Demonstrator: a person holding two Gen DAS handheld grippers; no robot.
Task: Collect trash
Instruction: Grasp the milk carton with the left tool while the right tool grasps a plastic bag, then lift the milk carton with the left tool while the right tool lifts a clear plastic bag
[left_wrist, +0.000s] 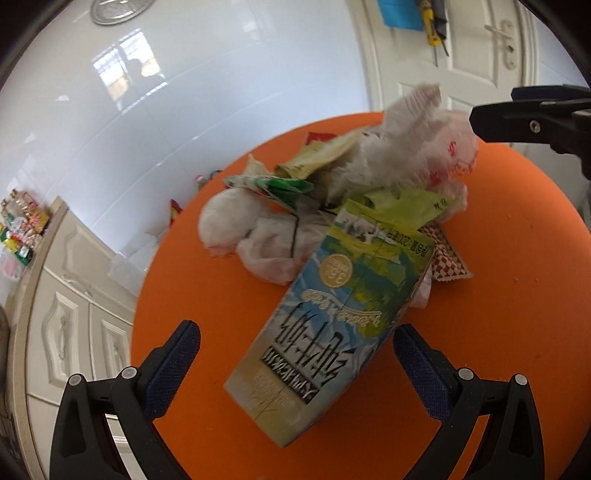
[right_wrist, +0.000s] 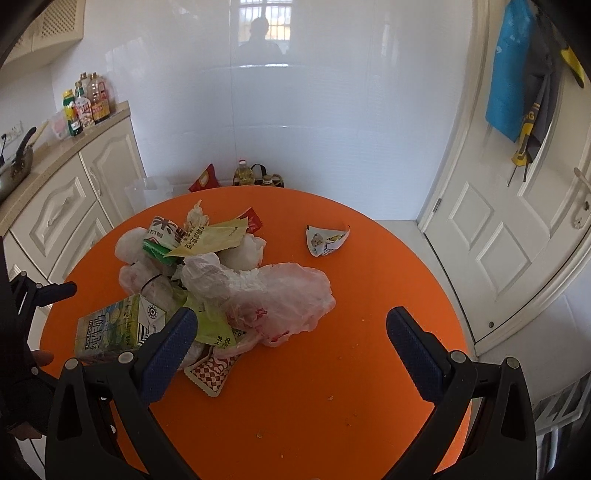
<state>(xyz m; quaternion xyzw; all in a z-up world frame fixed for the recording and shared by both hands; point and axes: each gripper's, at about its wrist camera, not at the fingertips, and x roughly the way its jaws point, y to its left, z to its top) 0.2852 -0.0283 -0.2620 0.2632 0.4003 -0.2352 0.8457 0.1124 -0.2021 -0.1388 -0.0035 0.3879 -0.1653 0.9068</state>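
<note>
- Left tongs (left_wrist: 295, 354) were spread wide around the milk carton (left_wrist: 325, 317), not gripping it.
- Right tongs (right_wrist: 290, 336) gaped, released, above the trash pile (right_wrist: 221, 280) on the orange table (right_wrist: 369, 369).

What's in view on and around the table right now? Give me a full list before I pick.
Table: one, orange, round, under everything.
Milk carton: one, blue and green, lying on its side at the near edge of the pile, between the left gripper's fingers but not touched.
Clear plastic bag: one, red print, right side of the pile.
Yellow-green wrappers: at least two, within the pile.
Red-checked wrapper: one, near edge of the pile.
Torn printed wrapper: one, white, alone on the far right of the table.
Bottles: several, on the counter at left.
Door: one, white, at right.
Left gripper: open.
Right gripper: open, empty.
</note>
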